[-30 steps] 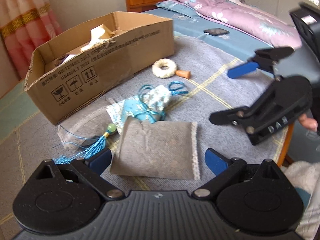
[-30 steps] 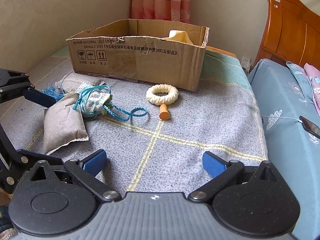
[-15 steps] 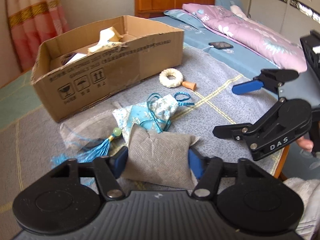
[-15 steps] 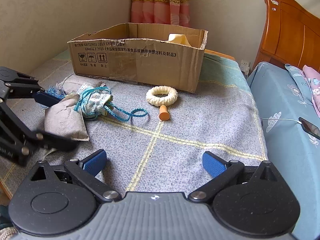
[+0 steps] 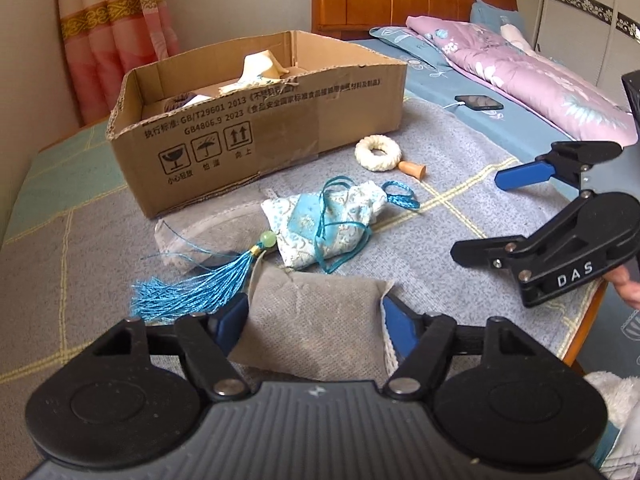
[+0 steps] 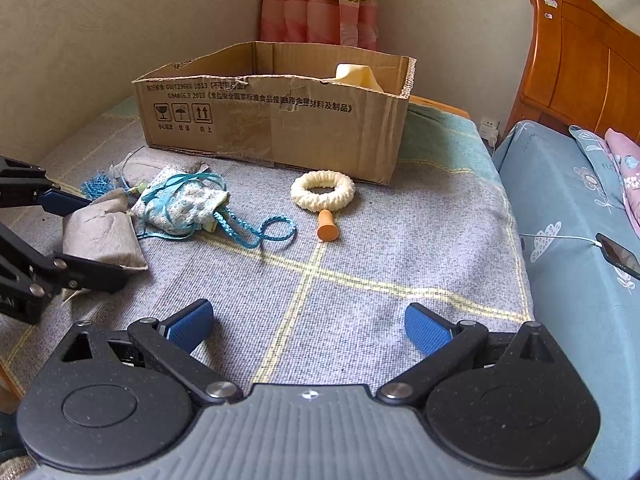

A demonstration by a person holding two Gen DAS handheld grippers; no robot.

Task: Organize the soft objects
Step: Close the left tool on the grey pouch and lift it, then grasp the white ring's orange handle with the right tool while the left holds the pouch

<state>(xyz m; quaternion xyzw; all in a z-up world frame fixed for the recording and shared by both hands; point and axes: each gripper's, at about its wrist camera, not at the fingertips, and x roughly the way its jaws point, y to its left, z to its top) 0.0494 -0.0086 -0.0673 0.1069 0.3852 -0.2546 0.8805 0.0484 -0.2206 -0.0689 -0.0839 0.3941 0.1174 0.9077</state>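
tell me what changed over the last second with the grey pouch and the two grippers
The left gripper went from wide open around the grey pouch to clamped on it, then its jaws eased slightly wider; the pads still press its sides, and it looks slightly lifted. The right gripper stayed open and still. The cardboard box, blue sachet and knitted ring did not move.

pouches [image 5: 324, 224] lie before the box [image 5: 260, 128], ring [image 5: 378, 153] to their right.
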